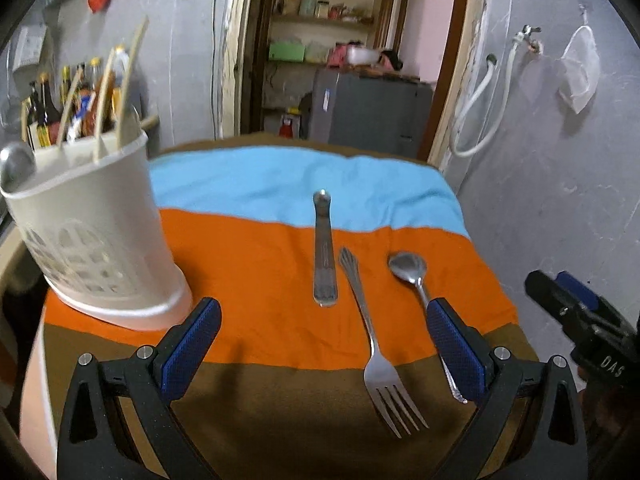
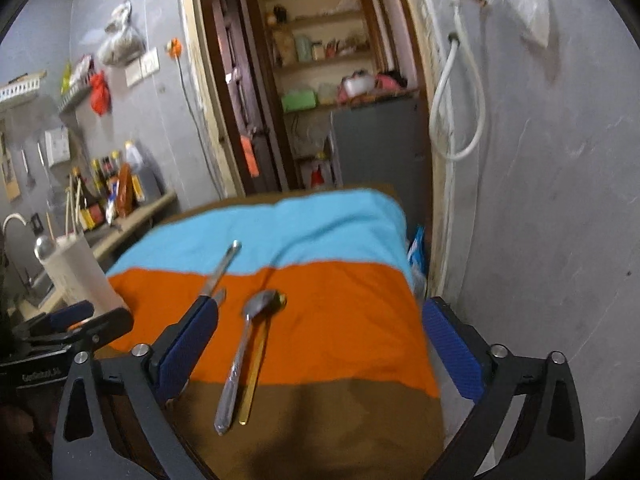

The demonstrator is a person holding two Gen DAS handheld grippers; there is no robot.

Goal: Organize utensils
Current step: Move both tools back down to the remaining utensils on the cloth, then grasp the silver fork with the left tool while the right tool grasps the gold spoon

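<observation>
On the striped cloth lie a steel knife (image 1: 326,248), a fork (image 1: 378,344) with its tines toward me, and a spoon (image 1: 408,268). My left gripper (image 1: 324,344) hovers open over the fork, nothing between its blue pads; the spoon's handle runs behind its right finger (image 1: 456,352). A white utensil holder (image 1: 92,232) stands at the left with several sticks and a ladle in it. In the right wrist view my right gripper (image 2: 320,348) is open above the spoon (image 2: 248,344) and a gold-coloured utensil (image 2: 254,376) beside it. The knife (image 2: 222,268) lies farther back.
The cloth-covered table (image 1: 280,176) ends near a grey wall on the right with a white hose (image 2: 452,120). A counter with several bottles (image 2: 104,196) stands left of the holder (image 2: 76,272). Behind is a doorway to shelves. The right gripper (image 1: 560,288) shows at the left view's right edge.
</observation>
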